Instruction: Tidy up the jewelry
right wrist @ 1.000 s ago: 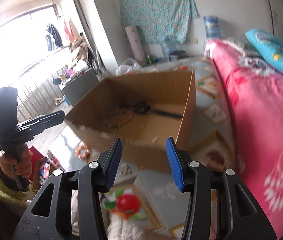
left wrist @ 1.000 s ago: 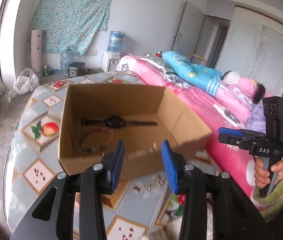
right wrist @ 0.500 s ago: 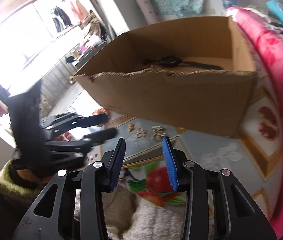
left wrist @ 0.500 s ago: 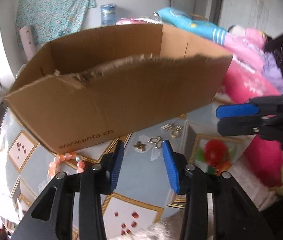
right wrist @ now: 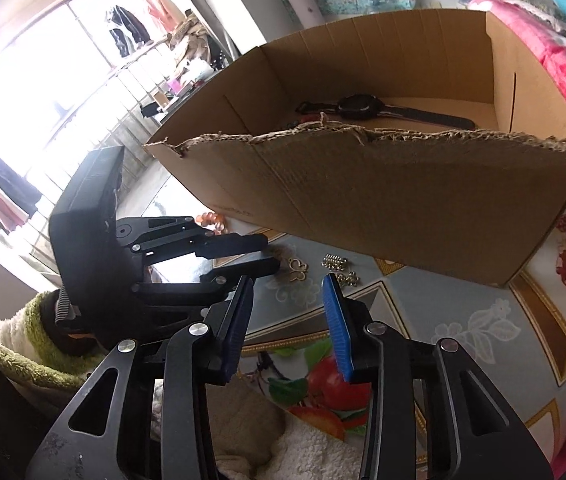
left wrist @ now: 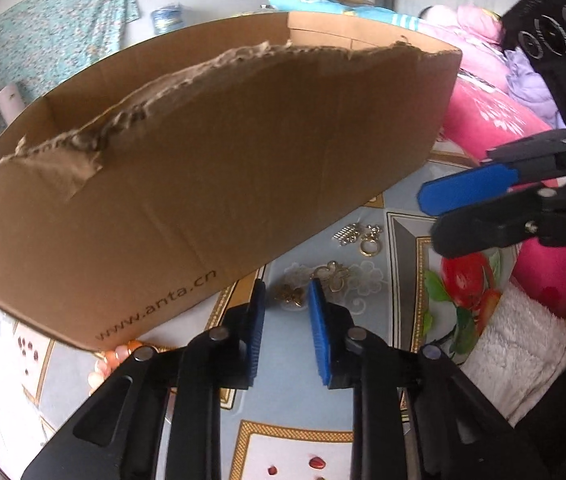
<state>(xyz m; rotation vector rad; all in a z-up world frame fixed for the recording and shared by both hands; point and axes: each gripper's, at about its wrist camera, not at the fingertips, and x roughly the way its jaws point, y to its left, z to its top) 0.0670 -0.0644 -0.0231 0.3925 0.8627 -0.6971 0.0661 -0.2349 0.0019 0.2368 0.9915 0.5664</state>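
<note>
While its jaws close, the left gripper (left wrist: 285,292) frames a gold charm (left wrist: 292,295) beside the box (left wrist: 203,160), pads apart. The right gripper (right wrist: 286,294), empty, is closing above the table (right wrist: 423,292).

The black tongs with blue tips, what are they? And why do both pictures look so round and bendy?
They are grabbing tools that a person holds, one in each hand. A tiny camera sits on each, so one picture looks along the left tool and the other along the right tool. The wide lens bends everything.

On the blue tablecloth with fruit pictures stands a brown cardboard box with a black wristwatch inside. In front of it lie a gold butterfly charm and a gold ring. An orange bead bracelet peeks out beside it.

Both tools are closing. A small gold flower charm seems to sit in the left tool's gap, not pinched yet. The right tool's gap is empty.
</note>
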